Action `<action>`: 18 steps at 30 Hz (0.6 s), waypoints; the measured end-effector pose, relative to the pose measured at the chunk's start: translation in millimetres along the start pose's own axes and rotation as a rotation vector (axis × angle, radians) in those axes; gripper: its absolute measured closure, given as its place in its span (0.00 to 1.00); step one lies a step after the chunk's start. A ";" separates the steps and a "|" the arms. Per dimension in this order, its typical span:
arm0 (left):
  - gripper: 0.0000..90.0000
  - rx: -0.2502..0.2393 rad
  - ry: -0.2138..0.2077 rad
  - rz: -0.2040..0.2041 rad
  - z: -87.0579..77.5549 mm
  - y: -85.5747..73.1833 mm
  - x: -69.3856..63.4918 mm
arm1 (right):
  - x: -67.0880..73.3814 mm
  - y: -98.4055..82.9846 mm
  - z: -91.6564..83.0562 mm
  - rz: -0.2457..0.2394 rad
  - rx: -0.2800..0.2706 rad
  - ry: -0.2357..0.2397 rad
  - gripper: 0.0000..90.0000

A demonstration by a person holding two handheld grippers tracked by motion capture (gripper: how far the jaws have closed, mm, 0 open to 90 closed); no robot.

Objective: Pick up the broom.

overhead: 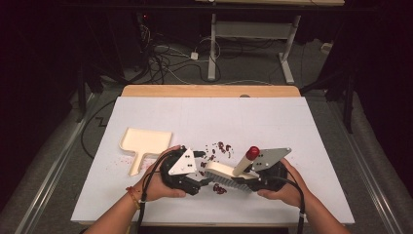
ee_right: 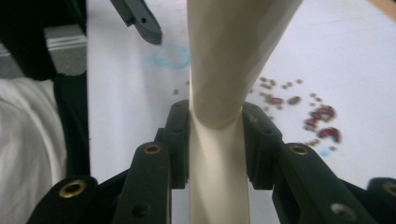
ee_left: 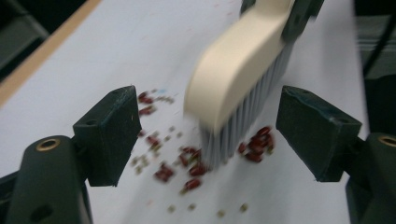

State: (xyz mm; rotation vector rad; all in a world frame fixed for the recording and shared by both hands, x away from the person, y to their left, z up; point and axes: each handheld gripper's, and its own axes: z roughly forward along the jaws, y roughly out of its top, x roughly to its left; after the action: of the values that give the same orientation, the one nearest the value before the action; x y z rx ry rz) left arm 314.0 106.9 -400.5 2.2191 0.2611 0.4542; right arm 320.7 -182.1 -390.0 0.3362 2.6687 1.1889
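A cream hand brush (overhead: pixel 225 172) with grey bristles stands on the white table sheet (overhead: pixel 272 122), its red-tipped handle (overhead: pixel 252 152) slanting up to the right. My right gripper (overhead: pixel 245 174) is shut on that handle; in the right gripper view the jaws of the right gripper (ee_right: pixel 217 119) press both sides of the cream handle (ee_right: pixel 233 46). My left gripper (overhead: pixel 203 169) is open just left of the brush head. In the left gripper view, the left gripper (ee_left: pixel 208 100) has its jaws wide apart with the brush head (ee_left: pixel 233 70) ahead, untouched. Red beans (ee_left: pixel 254 142) lie under and around the bristles.
A cream dustpan (overhead: pixel 143 142) lies flat on the sheet to the left of my left hand. More red beans (overhead: pixel 220 146) and crumbs are scattered beyond the brush, and a few beans (overhead: pixel 219 189) lie nearer me. A wooden table edge (overhead: pixel 209 90) runs along the far side.
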 end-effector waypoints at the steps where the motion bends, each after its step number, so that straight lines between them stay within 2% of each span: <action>1: 0.22 0.015 0.037 0.006 -2.9 -4.5 -0.4 | -3.2 -1.1 -5.9 0.013 -0.009 -0.030 0.75; 2: 0.21 0.029 0.070 0.011 -6.2 -9.5 -0.5 | -5.1 -1.7 -8.9 0.025 -0.011 -0.042 0.75; 4: 0.21 0.049 0.119 -0.008 -12.9 -19.8 0.7 | -7.6 -2.3 -11.8 0.032 -0.019 -0.054 0.75; 7: 0.21 0.072 0.218 -0.002 -24.6 -36.6 1.8 | -14.7 -4.7 -20.4 0.063 -0.050 -0.082 0.75; 9: 0.21 0.074 0.245 -0.040 -32.7 -48.5 5.9 | -19.4 -6.4 -27.3 0.079 -0.059 -0.136 0.75; 11: 0.21 0.076 0.282 -0.079 -39.6 -59.7 10.2 | -21.3 -7.5 -29.1 0.085 -0.056 -0.154 0.75; 13: 0.21 0.072 0.318 -0.119 -46.2 -69.0 13.5 | -28.4 -11.3 -33.1 0.134 -0.057 -0.203 0.75; 14: 0.21 0.076 0.334 -0.130 -49.3 -72.8 14.5 | -28.4 -11.3 -33.1 0.134 -0.057 -0.203 0.75; 18: 0.21 0.078 0.380 -0.172 -58.8 -86.7 13.4 | -40.7 -18.3 -35.7 0.168 -0.051 -0.259 0.75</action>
State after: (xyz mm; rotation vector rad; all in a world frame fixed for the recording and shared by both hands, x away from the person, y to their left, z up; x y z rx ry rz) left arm 299.5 207.3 -430.2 2.1494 0.6740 0.7802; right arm 347.5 -230.8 -376.7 0.6682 2.4216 1.1667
